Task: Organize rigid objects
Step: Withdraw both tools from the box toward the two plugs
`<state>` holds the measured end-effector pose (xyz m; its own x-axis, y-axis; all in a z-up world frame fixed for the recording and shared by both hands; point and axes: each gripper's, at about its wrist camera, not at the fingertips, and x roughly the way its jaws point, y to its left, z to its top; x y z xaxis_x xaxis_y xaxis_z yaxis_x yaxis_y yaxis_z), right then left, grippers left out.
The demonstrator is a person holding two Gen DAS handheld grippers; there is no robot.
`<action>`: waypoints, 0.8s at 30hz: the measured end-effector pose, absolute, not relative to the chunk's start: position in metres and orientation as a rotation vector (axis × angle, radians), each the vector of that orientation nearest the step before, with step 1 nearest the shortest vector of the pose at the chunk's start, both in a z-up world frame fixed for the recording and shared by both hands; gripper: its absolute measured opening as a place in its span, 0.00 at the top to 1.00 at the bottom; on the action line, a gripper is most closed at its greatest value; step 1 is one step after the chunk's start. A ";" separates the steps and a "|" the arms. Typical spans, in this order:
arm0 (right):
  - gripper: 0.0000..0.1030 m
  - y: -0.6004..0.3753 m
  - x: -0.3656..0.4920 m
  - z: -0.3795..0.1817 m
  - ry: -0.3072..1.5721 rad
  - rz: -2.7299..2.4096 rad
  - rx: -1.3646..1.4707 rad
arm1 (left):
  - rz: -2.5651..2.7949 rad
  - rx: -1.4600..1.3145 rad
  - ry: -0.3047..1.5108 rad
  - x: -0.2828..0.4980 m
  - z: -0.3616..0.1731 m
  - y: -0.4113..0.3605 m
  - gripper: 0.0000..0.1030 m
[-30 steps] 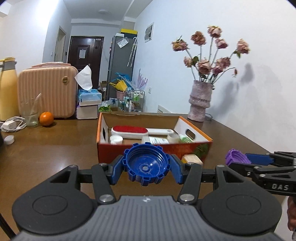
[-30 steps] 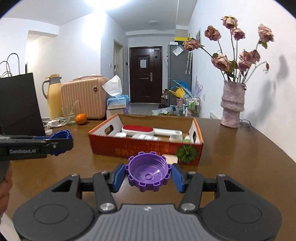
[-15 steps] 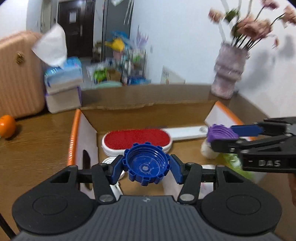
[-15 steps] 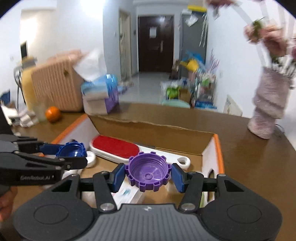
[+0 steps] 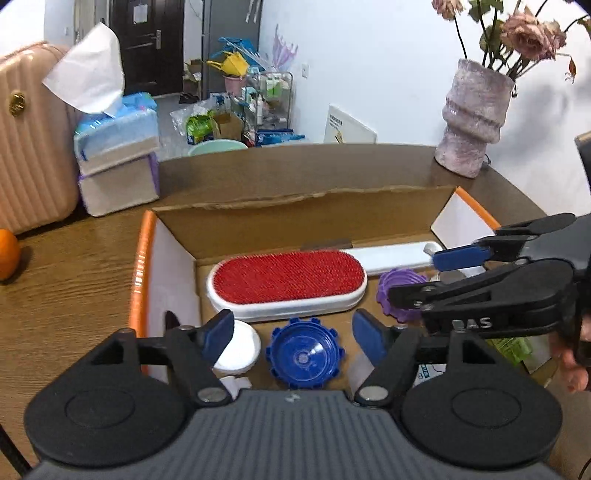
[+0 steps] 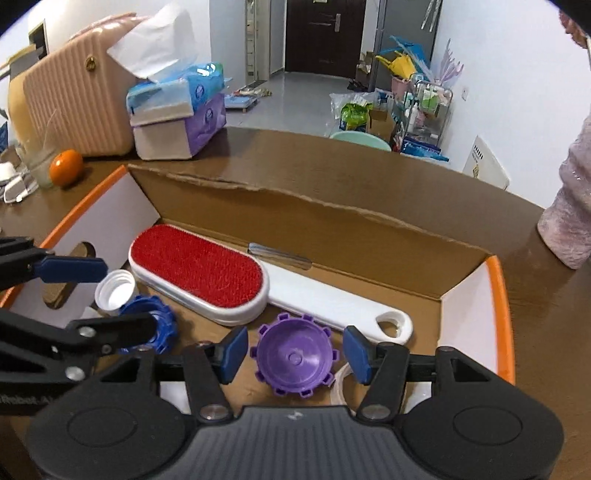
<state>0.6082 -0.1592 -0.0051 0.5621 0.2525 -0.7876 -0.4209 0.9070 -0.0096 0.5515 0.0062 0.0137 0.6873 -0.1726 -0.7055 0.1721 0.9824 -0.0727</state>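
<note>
Both caps have dropped into the box [image 5: 147, 258]. Left gripper [image 5: 291, 334] just spread; blue cap [image 5: 304, 352] lies loose between. Right gripper [image 6: 291, 349] spread around purple cap [image 6: 293, 358], beside red brush [image 6: 199, 269].

This is a lived-in home, seen from a wooden table [image 5: 74, 266] by a hallway. A dark entrance door [image 6: 325, 33] closes the corridor's far end, with household clutter and a wire rack of bottles [image 6: 424, 107] along the wall. On the table's far edge stand a pink suitcase [image 6: 81, 96], tissue packs [image 5: 114, 129], an orange [image 6: 66, 167] and a vase of dried roses [image 5: 472, 118].
</note>
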 end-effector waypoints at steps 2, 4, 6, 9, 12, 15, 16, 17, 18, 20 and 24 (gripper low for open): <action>0.41 -0.165 0.602 0.005 0.873 0.391 -0.206 | -0.176 0.002 0.775 0.543 0.024 0.010 0.24; 0.39 -0.171 0.593 0.017 0.854 0.384 -0.209 | -0.161 0.003 0.757 0.534 0.036 0.013 0.18; 0.37 -0.176 0.583 0.033 0.831 0.373 -0.219 | -0.137 0.004 0.715 0.518 0.050 0.016 0.12; 0.31 -0.186 0.561 0.058 0.784 0.354 -0.229 | -0.121 0.006 0.660 0.491 0.071 0.017 0.07; 0.24 -0.197 0.534 0.082 0.692 0.349 -0.200 | -0.092 -0.004 0.573 0.460 0.090 0.019 0.02; 0.22 -0.209 0.500 0.102 0.598 0.340 -0.159 | -0.081 -0.006 0.461 0.424 0.102 0.019 0.00; 0.21 -0.212 0.488 0.107 0.563 0.334 -0.153 | -0.083 0.005 0.436 0.416 0.103 0.018 0.00; 0.19 -0.213 0.478 0.110 0.531 0.328 -0.152 | -0.082 0.020 0.415 0.406 0.104 0.016 0.00; 0.18 -0.215 0.467 0.112 0.501 0.323 -0.152 | -0.082 0.030 0.392 0.396 0.104 0.014 0.00; 0.18 -0.217 0.446 0.113 0.441 0.313 -0.149 | -0.079 0.027 0.340 0.375 0.103 0.011 0.00; 0.17 -0.220 0.412 0.104 0.365 0.324 -0.119 | -0.067 0.018 0.263 0.341 0.100 0.004 0.00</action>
<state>0.4123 -0.2197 0.1036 0.8833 0.2897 -0.3686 -0.3321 0.9416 -0.0559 0.3412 0.0043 0.0997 0.9635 -0.0638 -0.2601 0.0685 0.9976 0.0090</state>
